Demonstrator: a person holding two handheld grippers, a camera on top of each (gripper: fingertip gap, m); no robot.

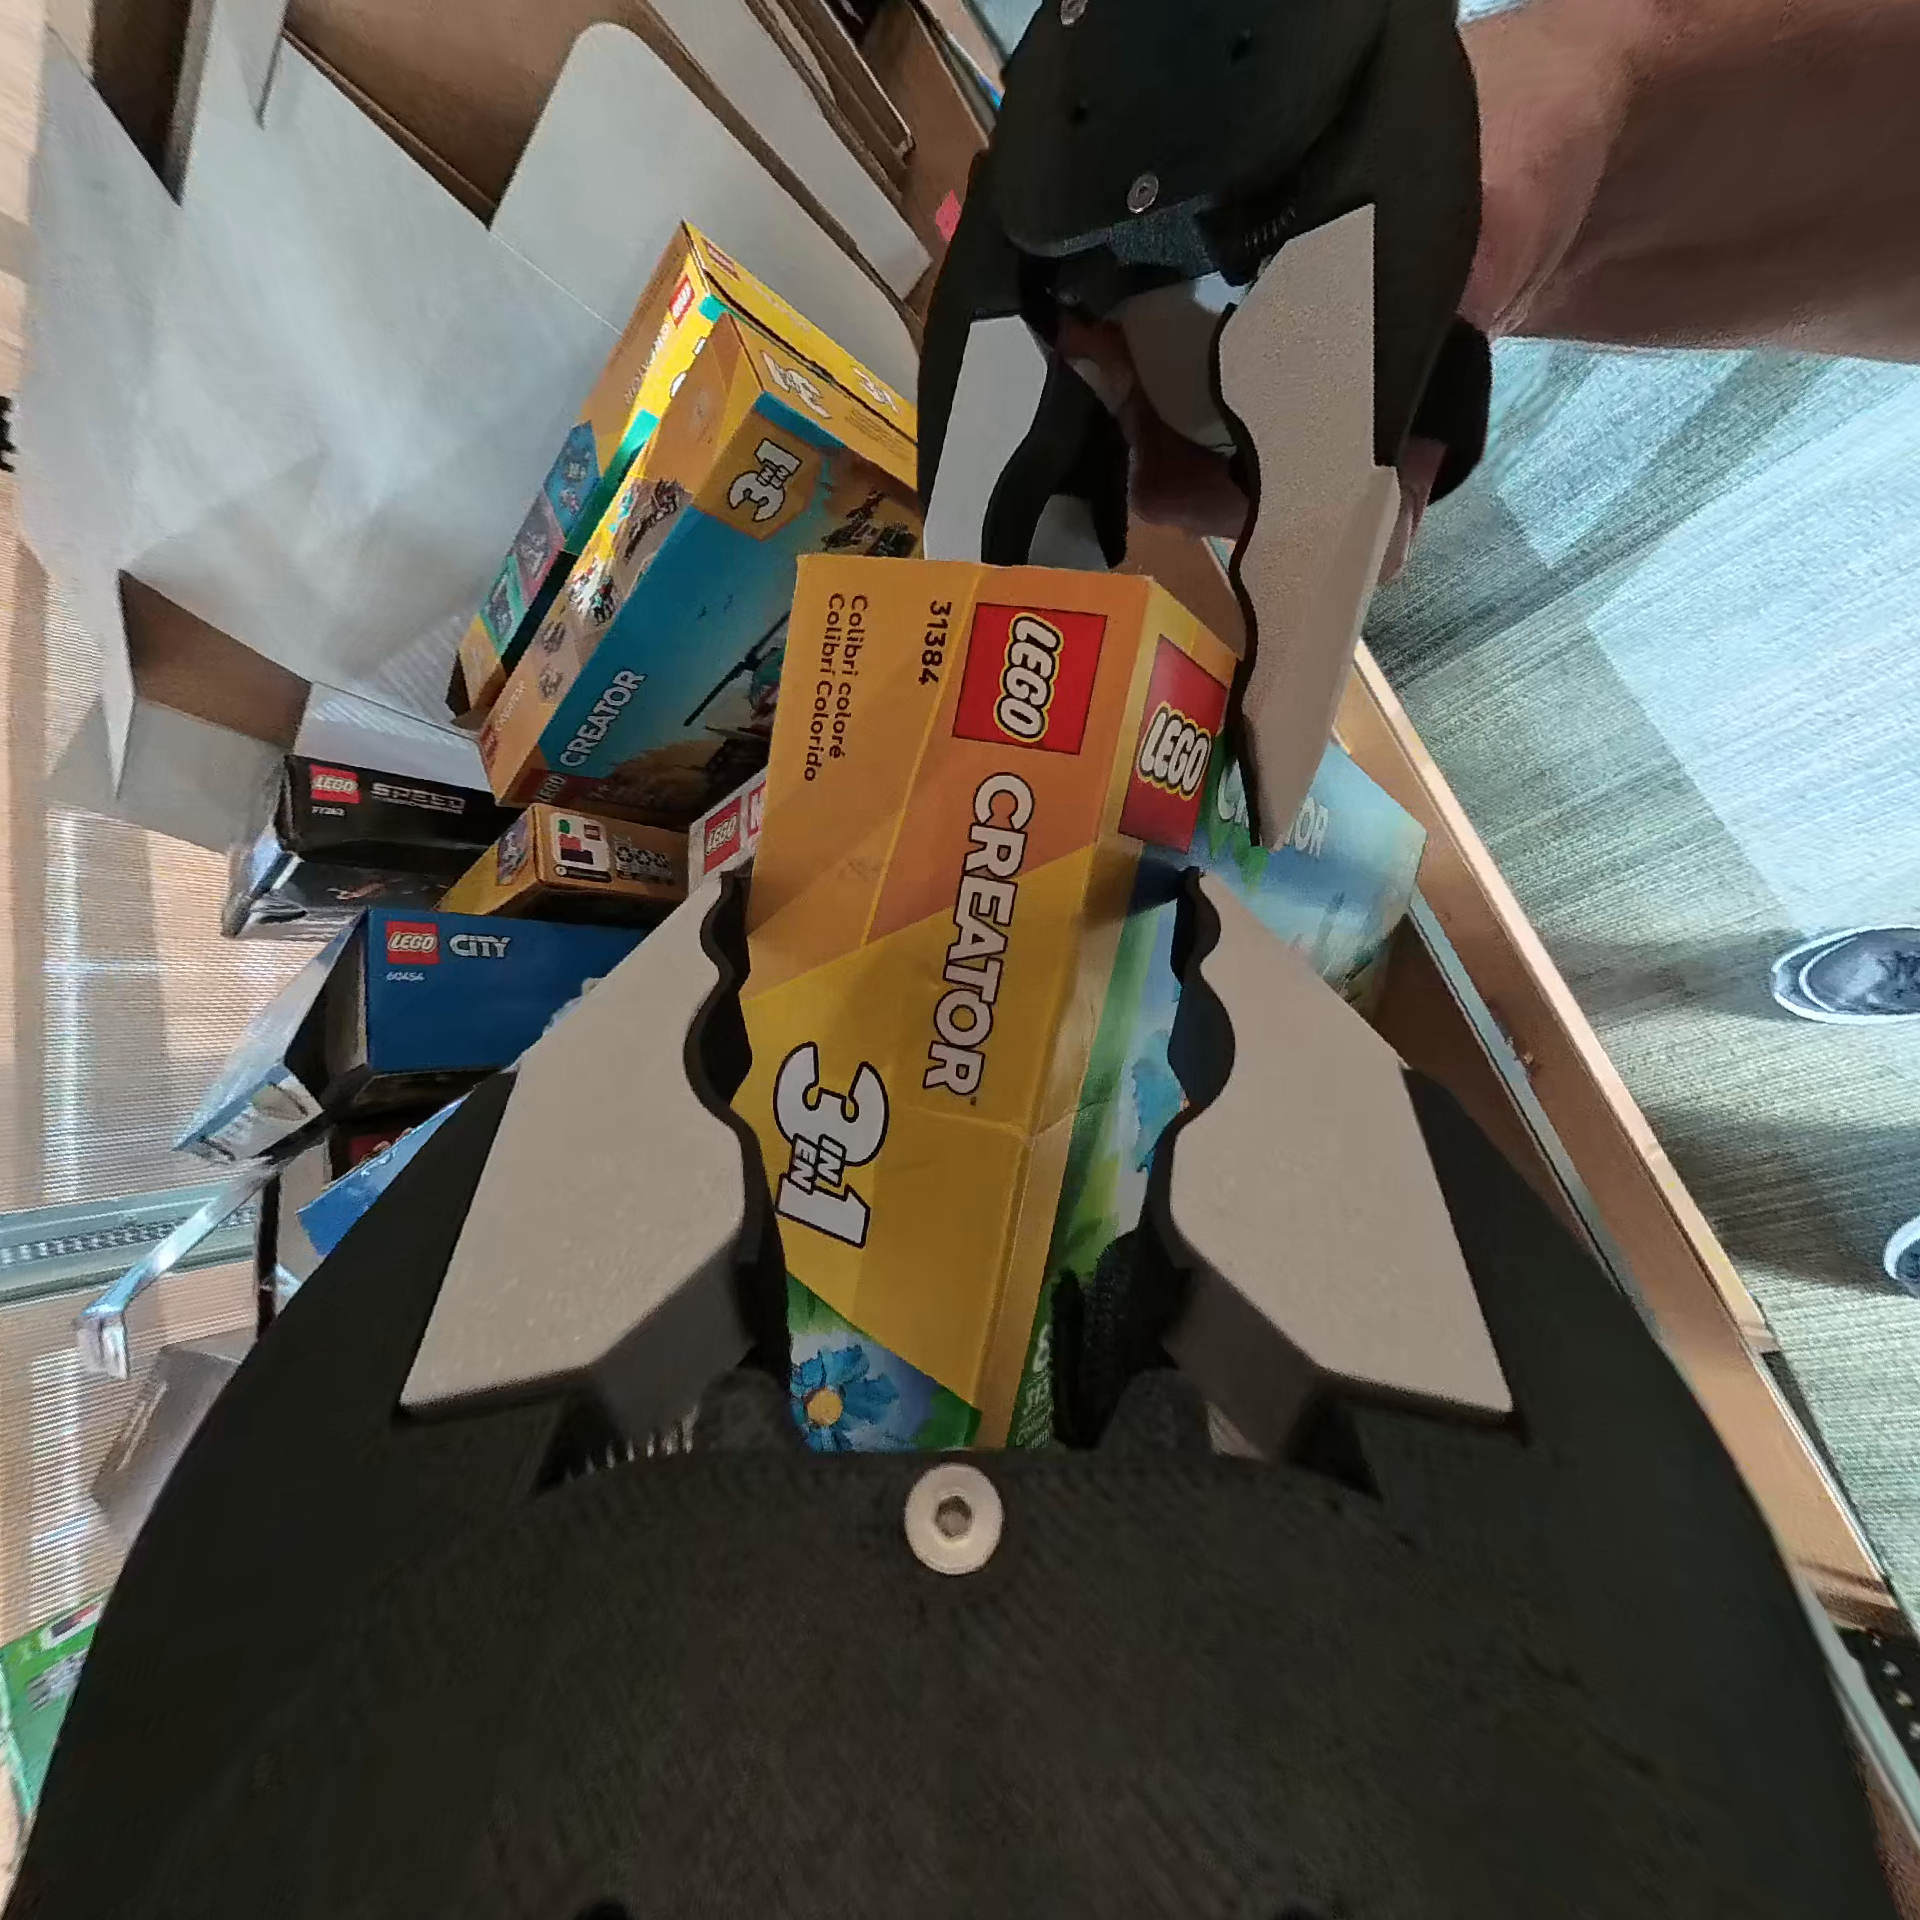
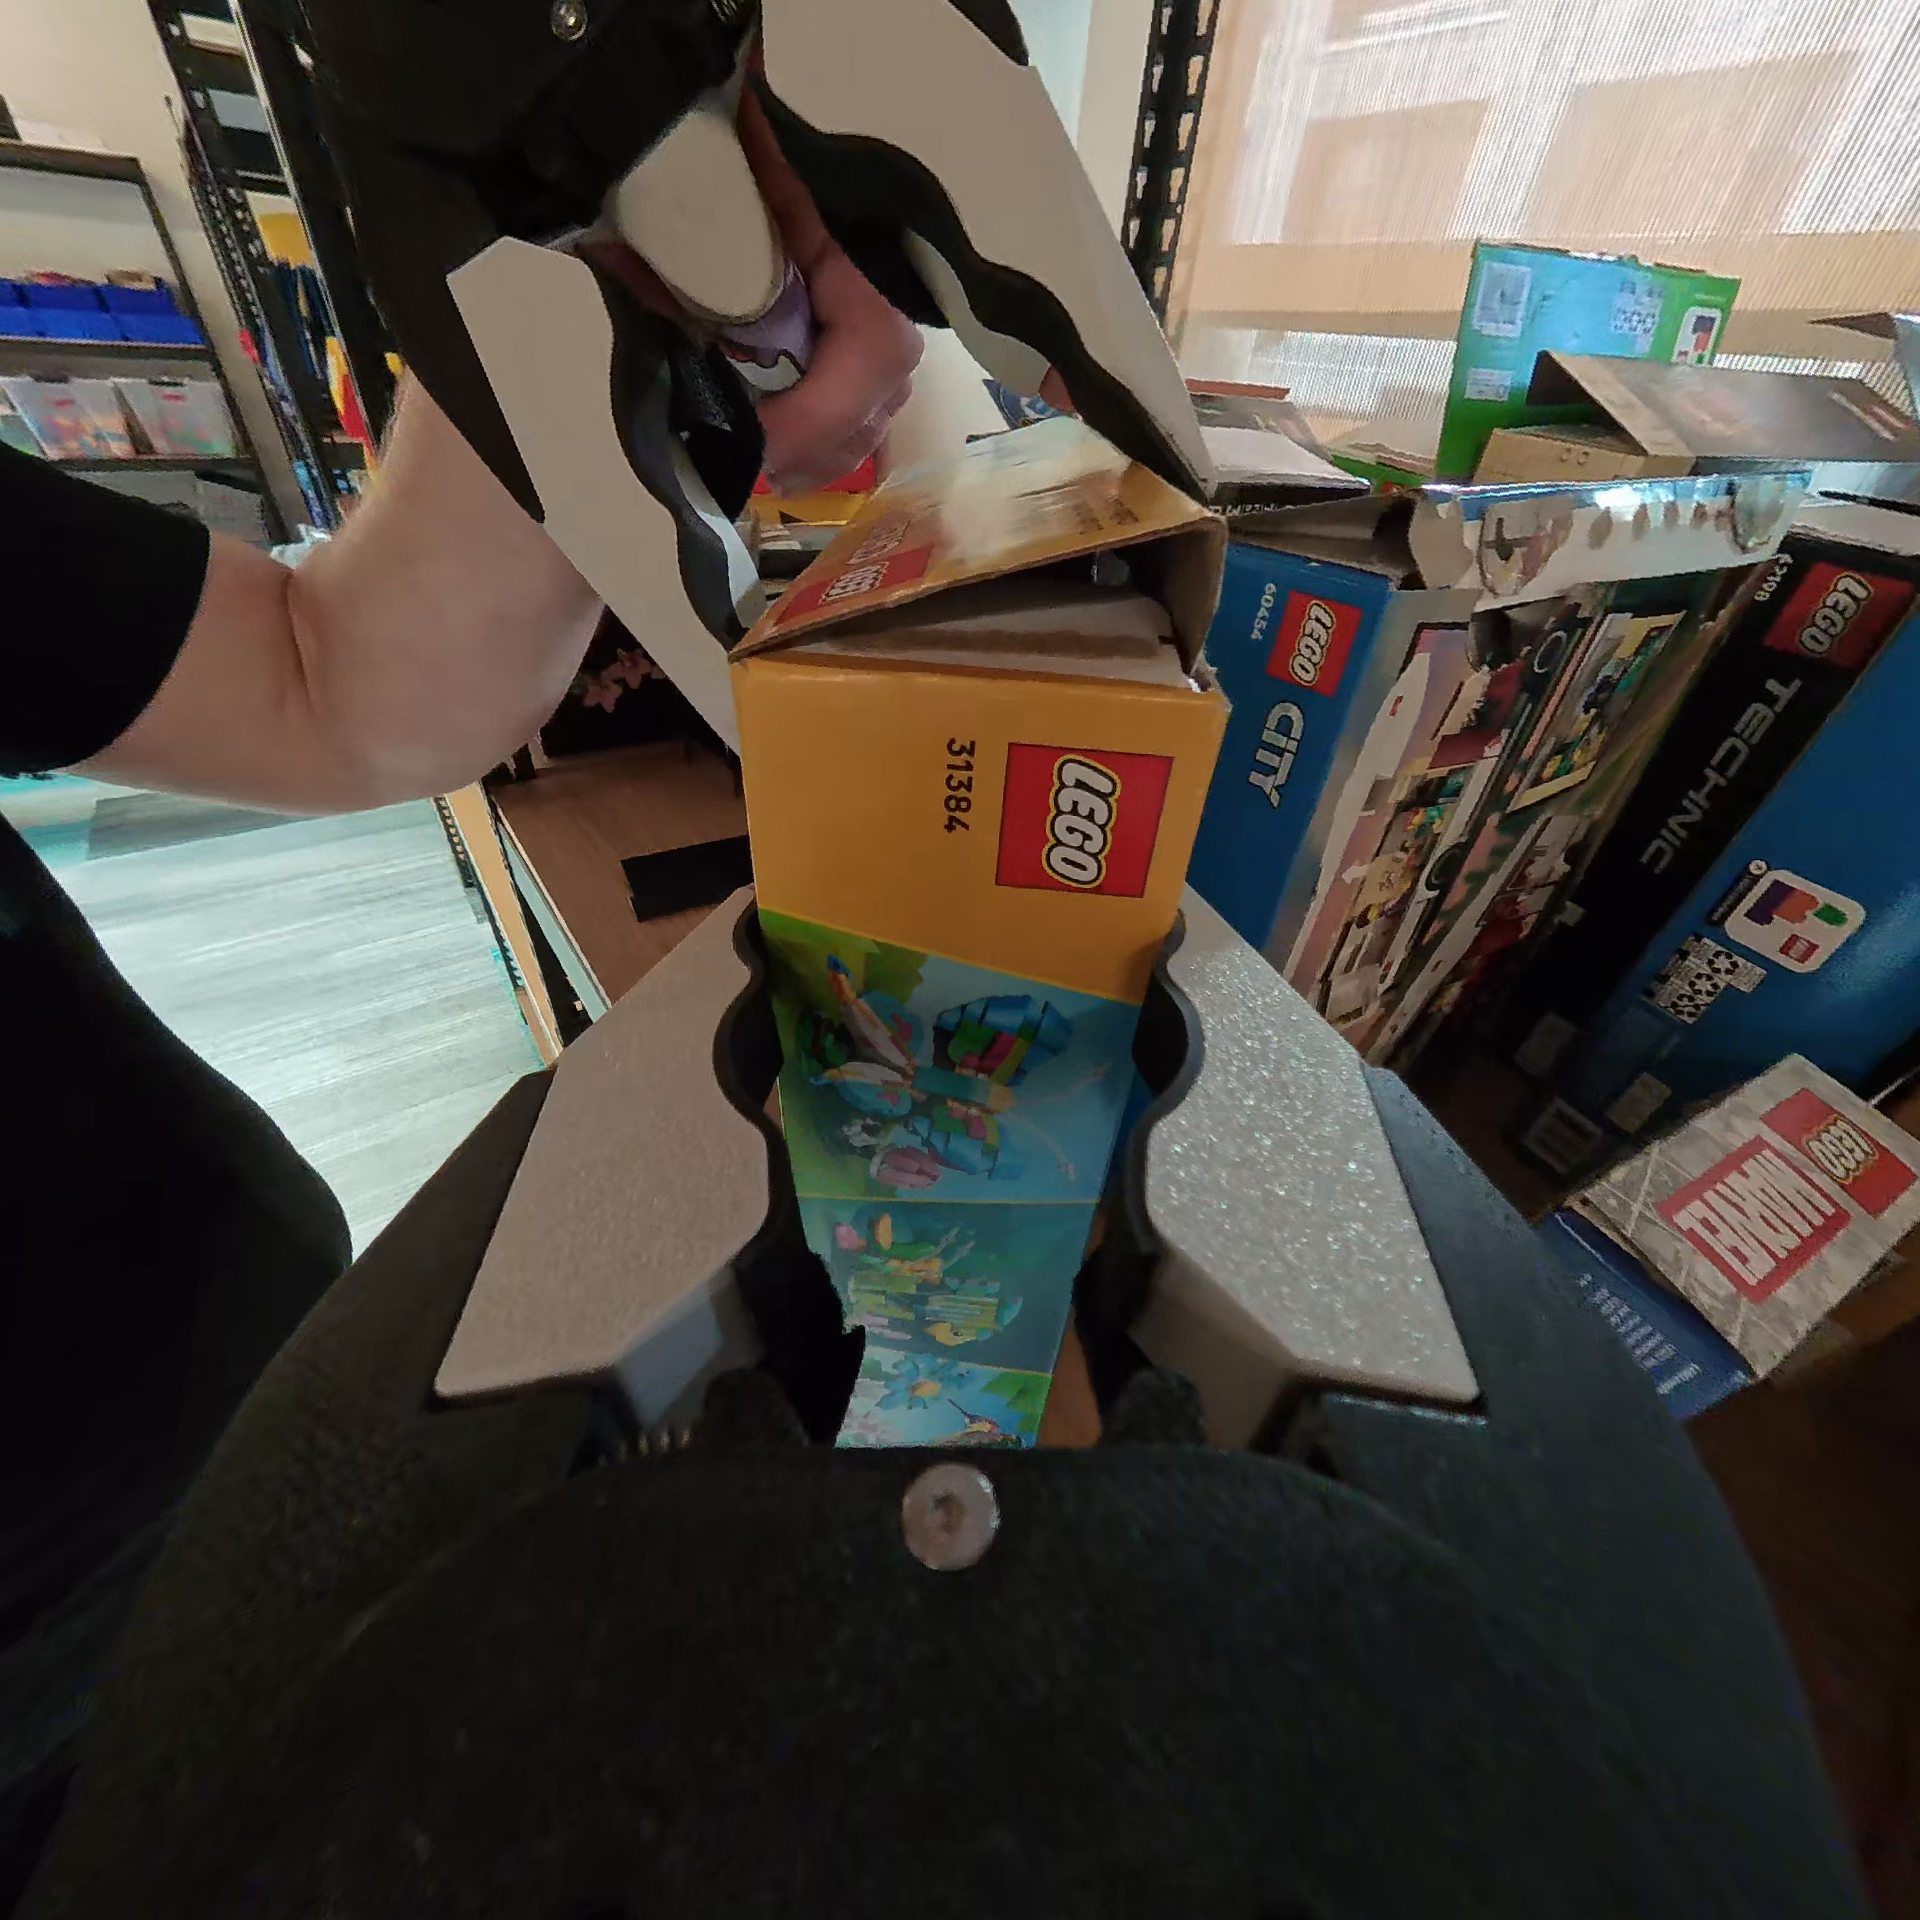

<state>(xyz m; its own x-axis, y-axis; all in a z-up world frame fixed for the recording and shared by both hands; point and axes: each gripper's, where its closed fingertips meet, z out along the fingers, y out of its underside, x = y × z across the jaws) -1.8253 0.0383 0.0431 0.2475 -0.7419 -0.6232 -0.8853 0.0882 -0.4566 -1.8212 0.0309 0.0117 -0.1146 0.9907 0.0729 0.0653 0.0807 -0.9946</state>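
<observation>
**Yellow box pinched by one pair of tongs, flap loose at the other**

The right tongs (image 2: 956, 971) grip a yellow-and-blue printed cardboard toy box (image 2: 971, 821) by its narrow sides, pads pressing, above the stacked boxes (image 2: 1558, 790). The left tongs (image 1: 961, 935) stand wide, straddling its end flap (image 2: 977, 566). The box looks light, stiff yet crushable; its firm side edges seem the safest hold.

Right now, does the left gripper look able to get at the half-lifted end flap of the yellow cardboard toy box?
Probably yes. The left gripper stands wide open astride that end, one fingertip on the flap, with nothing between. The right gripper clamps the yellow box lower down.
</observation>
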